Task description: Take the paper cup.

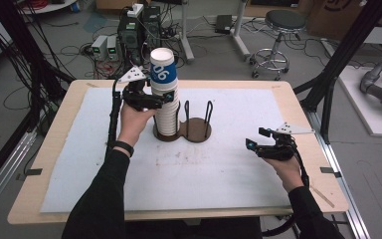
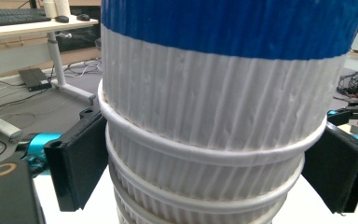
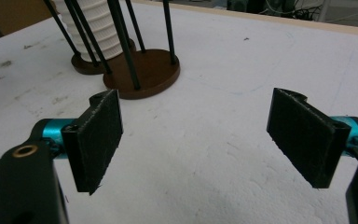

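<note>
A tall stack of white ribbed paper cups (image 1: pixel 166 112) stands in the left ring of a brown two-ring holder (image 1: pixel 197 130) with black upright rods. Its top cup (image 1: pixel 162 69) carries a blue band. My left gripper (image 1: pixel 166 97) reaches in from the left, jaws around the upper stack. In the left gripper view the stack (image 2: pixel 214 116) sits between the pads (image 2: pixel 81 163), which lie against the cup rims on both sides. My right gripper (image 1: pixel 252 144) hovers low over the mat at the right, open and empty (image 3: pixel 196 135), facing the holder (image 3: pixel 144 70).
A white foam mat (image 1: pixel 219 169) covers the wooden table (image 1: pixel 303 124). The holder's right ring holds no cup. Beyond the far edge, a stool (image 1: pixel 281 25), computer boxes (image 1: pixel 134 30) and cables are on the floor. Black frame posts (image 1: pixel 338 59) rise at both sides.
</note>
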